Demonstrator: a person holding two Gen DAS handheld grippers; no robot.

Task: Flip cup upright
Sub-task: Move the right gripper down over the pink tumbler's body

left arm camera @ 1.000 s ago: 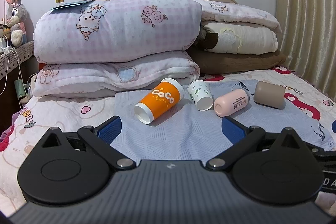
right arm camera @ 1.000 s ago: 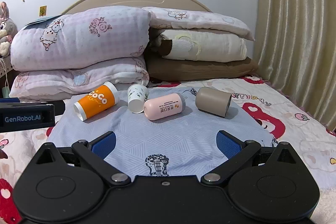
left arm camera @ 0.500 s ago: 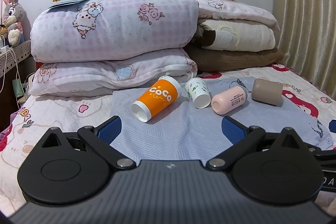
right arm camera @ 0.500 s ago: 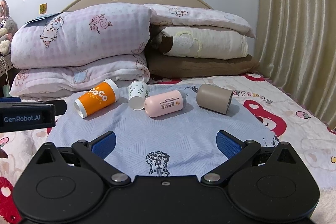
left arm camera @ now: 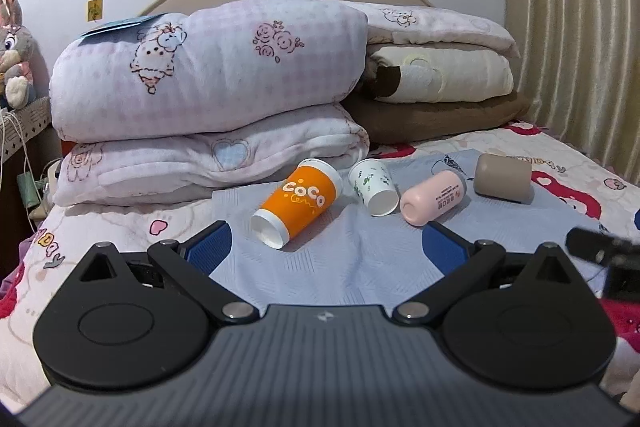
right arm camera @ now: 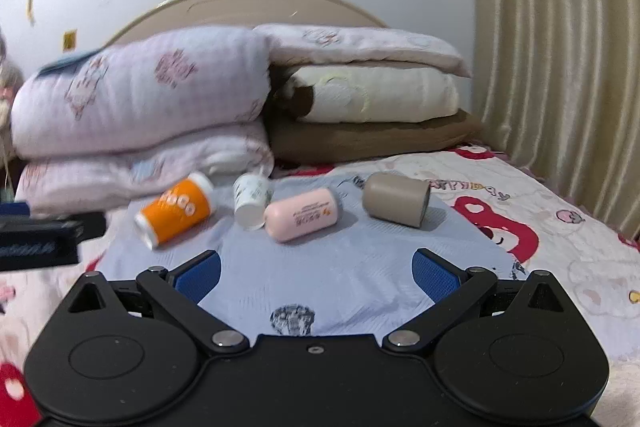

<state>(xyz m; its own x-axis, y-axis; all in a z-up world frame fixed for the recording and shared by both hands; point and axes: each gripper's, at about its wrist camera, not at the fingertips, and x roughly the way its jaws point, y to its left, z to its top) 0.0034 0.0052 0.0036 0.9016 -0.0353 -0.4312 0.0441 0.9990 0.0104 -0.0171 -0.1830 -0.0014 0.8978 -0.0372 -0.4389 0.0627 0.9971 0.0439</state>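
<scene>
Several cups lie on their sides in a row on a pale blue cloth (left arm camera: 352,259) on the bed: an orange "CoCo" cup (left arm camera: 298,203), a small white cup with green print (left arm camera: 372,187), a pink cup (left arm camera: 434,197) and a taupe cup (left arm camera: 502,177). The right wrist view shows the same row: orange cup (right arm camera: 176,209), white cup (right arm camera: 250,201), pink cup (right arm camera: 302,213), taupe cup (right arm camera: 396,199). My left gripper (left arm camera: 326,249) is open and empty, short of the orange cup. My right gripper (right arm camera: 316,273) is open and empty, short of the pink cup.
Folded pink quilts (left arm camera: 208,95) and stacked pillows (left arm camera: 440,83) stand right behind the cups against the headboard. A curtain (left arm camera: 580,39) hangs on the right. A plush rabbit (left arm camera: 14,51) and cables are at the far left. The left gripper's body shows in the right view (right arm camera: 44,239).
Both grippers have moved forward toward the cups, which now look larger. The right view is motion-blurred. No cup has moved.
</scene>
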